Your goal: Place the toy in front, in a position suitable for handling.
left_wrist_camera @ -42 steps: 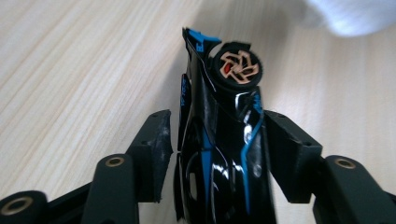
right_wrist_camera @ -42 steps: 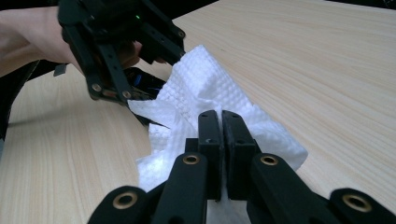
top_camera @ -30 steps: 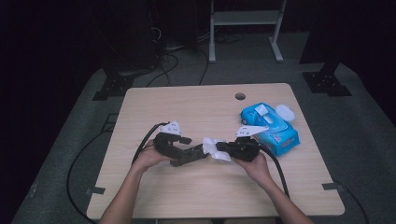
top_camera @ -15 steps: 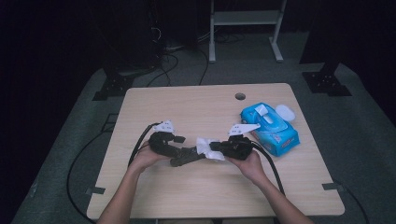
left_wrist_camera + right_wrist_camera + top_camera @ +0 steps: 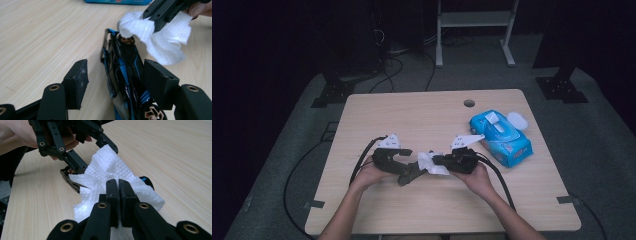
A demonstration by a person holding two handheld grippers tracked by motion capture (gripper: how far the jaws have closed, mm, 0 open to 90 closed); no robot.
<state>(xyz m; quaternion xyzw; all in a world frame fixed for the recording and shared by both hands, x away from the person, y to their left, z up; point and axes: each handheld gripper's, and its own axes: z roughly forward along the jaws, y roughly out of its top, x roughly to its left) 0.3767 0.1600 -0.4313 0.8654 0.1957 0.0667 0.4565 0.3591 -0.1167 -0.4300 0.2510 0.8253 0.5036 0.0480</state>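
A black and blue toy car (image 5: 125,62) lies on the table between the spread jaws of my left gripper (image 5: 115,80); the right jaw is against its side, the left jaw stands a little off it. My right gripper (image 5: 118,187) is shut on a white wipe (image 5: 110,167) and presses it onto the car's far end (image 5: 72,181). In the high view the car (image 5: 408,176) sits at the front middle of the table, with the left gripper (image 5: 412,172) and the right gripper (image 5: 437,161) meeting over it and the wipe (image 5: 432,163) bunched between them.
A blue pack of wipes (image 5: 502,137) with its white lid (image 5: 517,120) flipped open lies at the right of the wooden table (image 5: 412,115). A cable hole (image 5: 469,103) is near the far edge. Cables trail off the left and front edges.
My right gripper has shifted left with the wipe, closer onto the car. The left gripper and the car have barely moved.
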